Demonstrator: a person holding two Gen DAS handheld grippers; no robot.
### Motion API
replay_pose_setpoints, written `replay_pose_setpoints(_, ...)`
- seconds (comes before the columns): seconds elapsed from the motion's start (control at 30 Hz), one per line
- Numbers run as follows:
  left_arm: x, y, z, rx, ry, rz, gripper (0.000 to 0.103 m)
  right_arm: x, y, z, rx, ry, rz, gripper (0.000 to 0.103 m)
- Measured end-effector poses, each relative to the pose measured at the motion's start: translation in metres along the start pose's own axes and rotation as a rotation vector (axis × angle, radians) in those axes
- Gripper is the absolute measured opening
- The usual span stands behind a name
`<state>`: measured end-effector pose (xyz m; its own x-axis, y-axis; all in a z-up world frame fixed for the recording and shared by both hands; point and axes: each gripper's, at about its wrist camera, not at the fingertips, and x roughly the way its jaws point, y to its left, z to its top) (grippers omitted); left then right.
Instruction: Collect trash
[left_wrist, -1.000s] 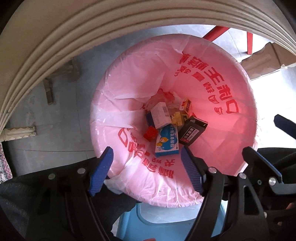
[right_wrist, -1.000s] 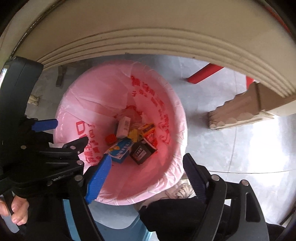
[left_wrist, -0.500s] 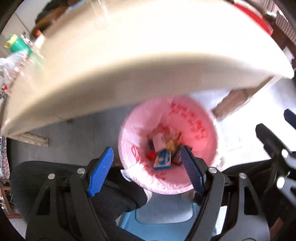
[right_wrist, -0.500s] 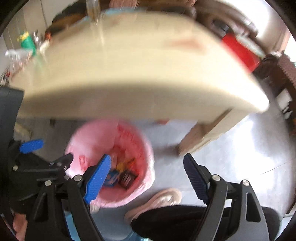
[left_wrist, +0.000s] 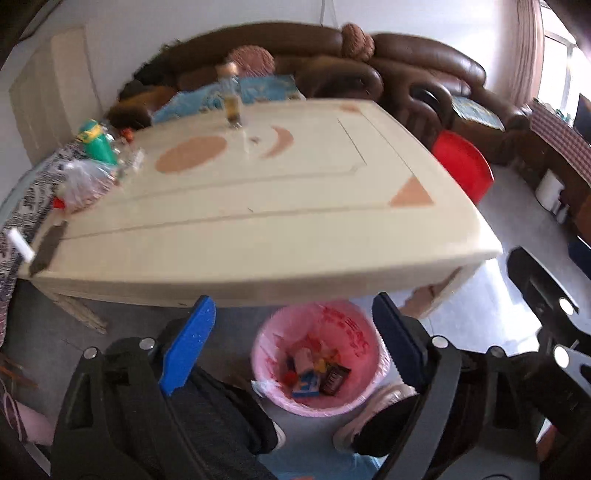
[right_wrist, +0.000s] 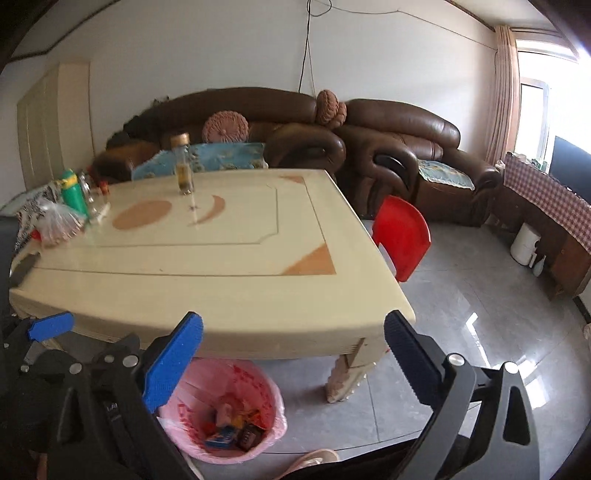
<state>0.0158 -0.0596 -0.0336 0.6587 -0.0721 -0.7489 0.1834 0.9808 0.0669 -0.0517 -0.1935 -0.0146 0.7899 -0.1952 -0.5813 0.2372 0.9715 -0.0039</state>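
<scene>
- On the far left of the counter (right_wrist: 229, 258) we see the only clutter left up top: a clear plastic bag (right_wrist: 55, 223), a green bottle (right_wrist: 72, 194) just behind it, and a dark flat thing (left_wrist: 48, 245) at the near-left edge, which we cannot identify.
- Our left gripper (left_wrist: 295, 347) hangs below the counter's near edge, fingers spread wide with nothing between them; that clutter lies up and to its left, nearer to this gripper than to the other.
- Near the middle of the far edge a glass bottle (right_wrist: 183, 166) stands upright, its long axis vertical, well apart from both grippers.
- Straight down between the left gripper's fingers sits the pink-lined trash bin (left_wrist: 319, 354) on the floor, under the counter's near edge, with small boxes and wrappers (left_wrist: 317, 374) already inside.
- Our right gripper (right_wrist: 293, 354) is likewise wide open and holds nothing; the bin lies below and left of it.
- We judge that the next reach goes up and left, so the left gripper is the better placed.
</scene>
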Motion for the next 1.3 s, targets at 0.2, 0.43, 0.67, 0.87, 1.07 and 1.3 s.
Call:
replay_pose_setpoints(0.2,-0.026,0.015,0.003,-0.058,-0.058,0.004,0.091,-0.04,0.009,0.009,-0.003,-0.079,-0.039,0.096)
replay_pose_setpoints(0.43,-0.053,0.025,0.005,-0.085,-0.119,0.01,0.094,-0.061,0.008,0.016,0.022,-0.151,-0.062,0.096)
replay_pose_setpoints(0.67,-0.067,0.025,0.003,-0.088,-0.153,0.024,0.097,-0.076,0.009,0.019,0.036,-0.183,-0.057,0.096)
replay_pose_setpoints(0.87,-0.071,0.026,0.003,-0.093,-0.163,0.031,0.097,-0.078,0.008,0.018,0.036,-0.187,-0.063,0.096)
replay_pose_setpoints(1.07,-0.071,0.025,0.003,-0.096,-0.159,0.041,0.097,-0.075,0.005,0.018,0.034,-0.187,-0.075,0.096)
replay_pose_setpoints(1.3,-0.07,0.026,0.004,-0.095,-0.149,0.056,0.097,-0.075,0.002,0.019,0.045,-0.187,-0.08,0.096)
